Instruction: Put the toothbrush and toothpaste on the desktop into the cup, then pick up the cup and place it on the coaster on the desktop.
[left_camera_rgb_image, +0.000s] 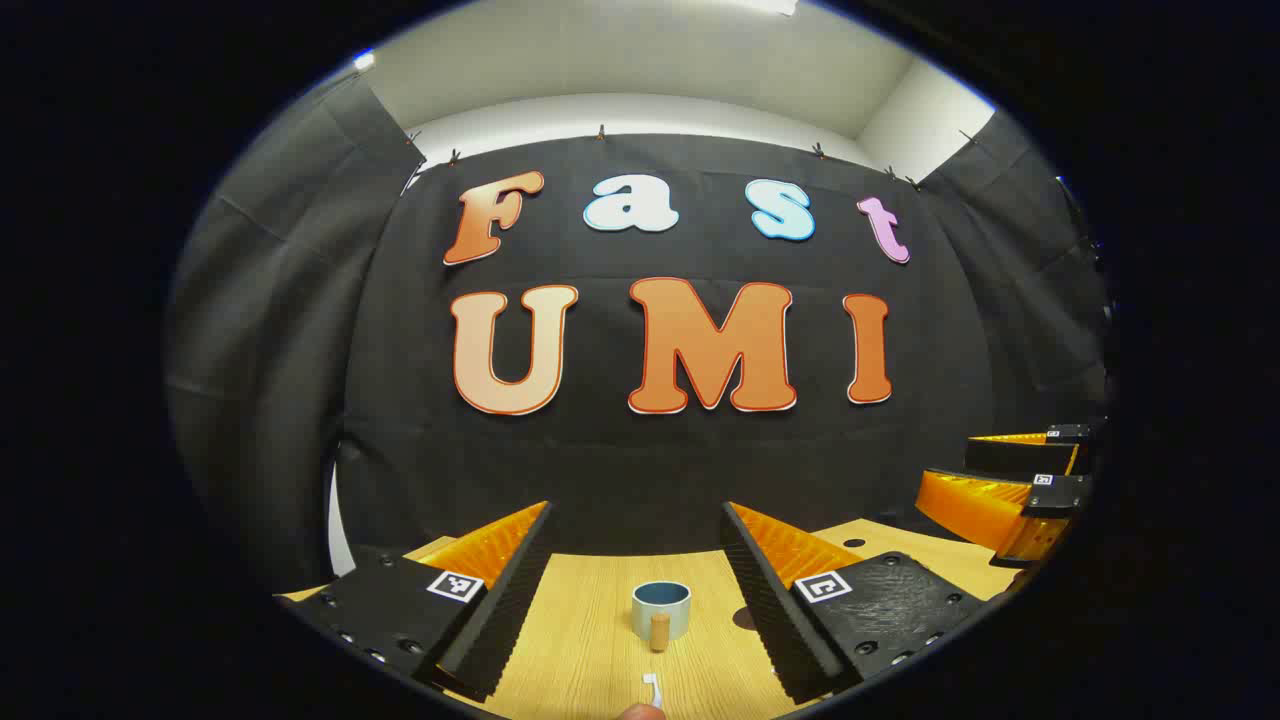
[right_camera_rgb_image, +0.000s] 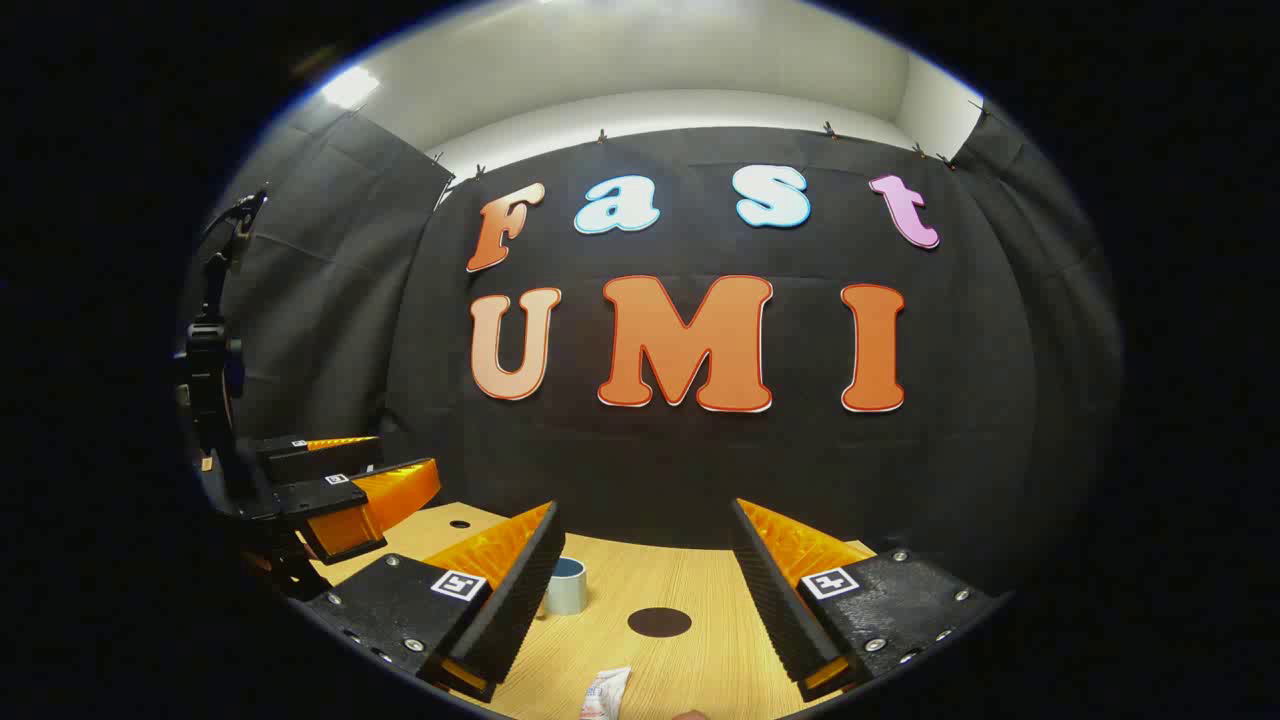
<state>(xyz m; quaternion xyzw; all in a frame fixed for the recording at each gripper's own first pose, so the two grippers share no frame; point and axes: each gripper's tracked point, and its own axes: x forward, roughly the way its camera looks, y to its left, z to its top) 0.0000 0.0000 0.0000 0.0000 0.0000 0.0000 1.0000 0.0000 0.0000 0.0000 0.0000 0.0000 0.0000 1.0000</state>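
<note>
A pale blue cup (left_camera_rgb_image: 660, 606) with a wooden knob handle stands upright on the wooden desktop (left_camera_rgb_image: 590, 650), in line with the gap of my left gripper (left_camera_rgb_image: 637, 515), which is open and holds nothing. The white toothbrush (left_camera_rgb_image: 652, 690) lies nearer, at the bottom edge. A dark round coaster (right_camera_rgb_image: 659, 622) lies flat ahead of my right gripper (right_camera_rgb_image: 645, 510), also open with nothing between its fingers. The toothpaste tube (right_camera_rgb_image: 605, 695) lies just below the coaster. The cup (right_camera_rgb_image: 566, 586) is partly hidden behind the right gripper's left finger.
The right gripper (left_camera_rgb_image: 950, 465) hovers at the right of the left gripper view; the left gripper (right_camera_rgb_image: 405, 455) hovers at the left of the right gripper view. The black cloth wall closes the desktop's far side. A small dark hole (right_camera_rgb_image: 460, 523) marks the desktop.
</note>
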